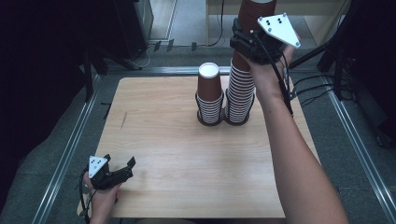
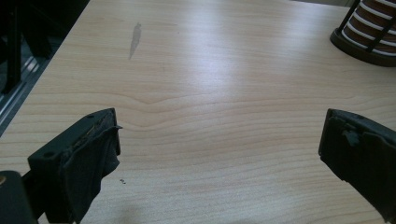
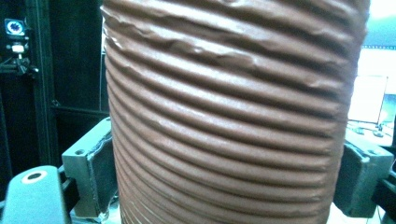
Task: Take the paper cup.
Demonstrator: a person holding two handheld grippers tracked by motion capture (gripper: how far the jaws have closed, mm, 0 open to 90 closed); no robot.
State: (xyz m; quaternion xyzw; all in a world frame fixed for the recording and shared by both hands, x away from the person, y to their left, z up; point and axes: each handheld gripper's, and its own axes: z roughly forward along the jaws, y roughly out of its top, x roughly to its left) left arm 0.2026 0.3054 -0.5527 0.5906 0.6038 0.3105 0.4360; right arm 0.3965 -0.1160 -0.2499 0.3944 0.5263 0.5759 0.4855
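Note:
Two stacks of brown paper cups stand in black wire holders at the table's far middle. The short stack [image 1: 208, 95] is on the left and the tall stack [image 1: 240, 95] on the right. My right gripper [image 1: 243, 42] is raised above the tall stack, shut on its upper run of nested cups [image 1: 251, 14]. In the right gripper view the ribbed brown cups [image 3: 229, 121] sit between both jaws, which press on their sides. The held cups' lower end still meets the stack below. My left gripper [image 1: 120, 161] rests near the front left corner, open, with only bare wood between its jaws [image 2: 219, 135].
The wooden table [image 1: 187, 154] has metal rails along both sides. A black holder base [image 2: 362, 46] shows far right in the left gripper view. A dark streak [image 2: 135, 39] marks the wood at the left. Cables and stands lie on the floor behind.

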